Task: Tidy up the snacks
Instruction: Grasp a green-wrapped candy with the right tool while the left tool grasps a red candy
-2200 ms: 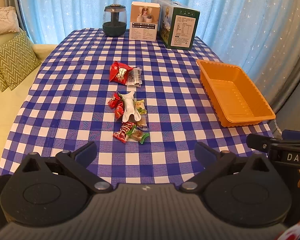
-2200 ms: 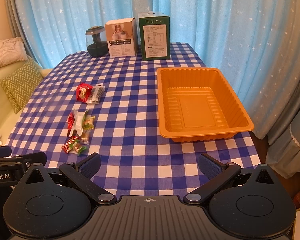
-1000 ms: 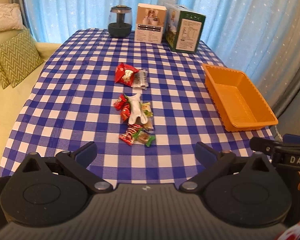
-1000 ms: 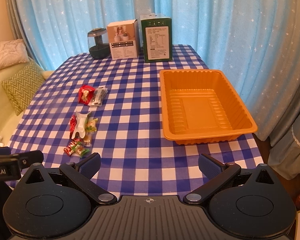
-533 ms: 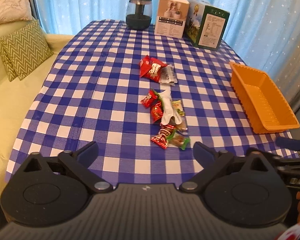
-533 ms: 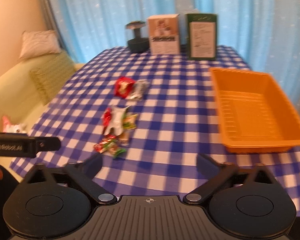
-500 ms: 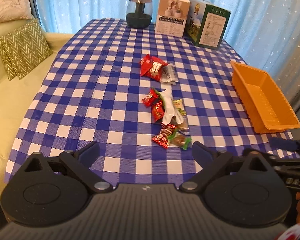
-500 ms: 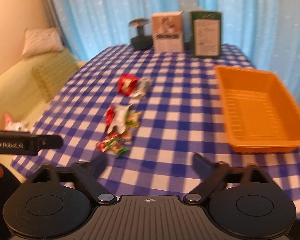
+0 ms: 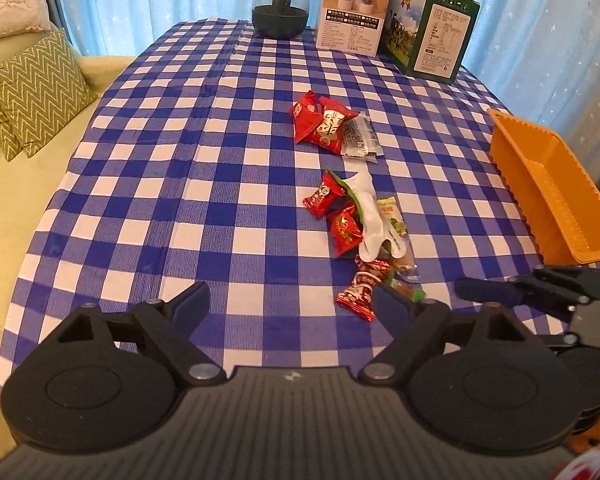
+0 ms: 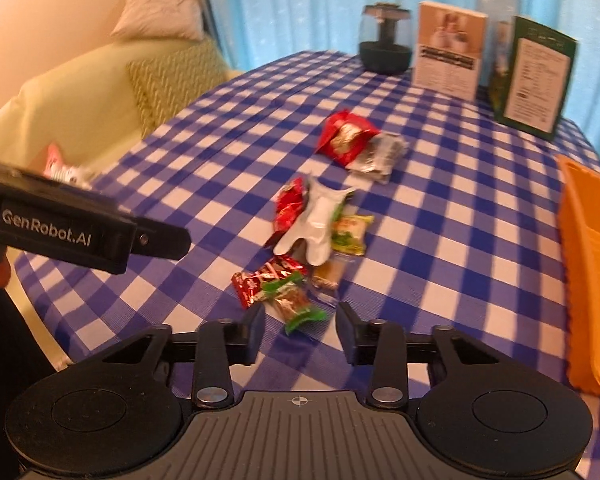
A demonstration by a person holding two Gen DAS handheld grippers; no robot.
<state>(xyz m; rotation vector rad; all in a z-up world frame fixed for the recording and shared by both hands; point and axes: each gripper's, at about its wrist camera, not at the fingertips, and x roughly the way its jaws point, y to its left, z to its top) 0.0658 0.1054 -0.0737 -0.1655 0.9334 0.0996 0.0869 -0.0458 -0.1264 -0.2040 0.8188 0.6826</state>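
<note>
Hovering right hand-held gripper (image 10: 300, 330), green-ended candy (image 10: 296, 306)

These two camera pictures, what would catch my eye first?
Probably the scatter of bright snack packets strewn down the middle of the blue-and-white checked tablecloth. Next, the orange tray at the table's right edge, with nothing visible inside. The right gripper hovers open just short of the nearest green-ended candy.
</note>
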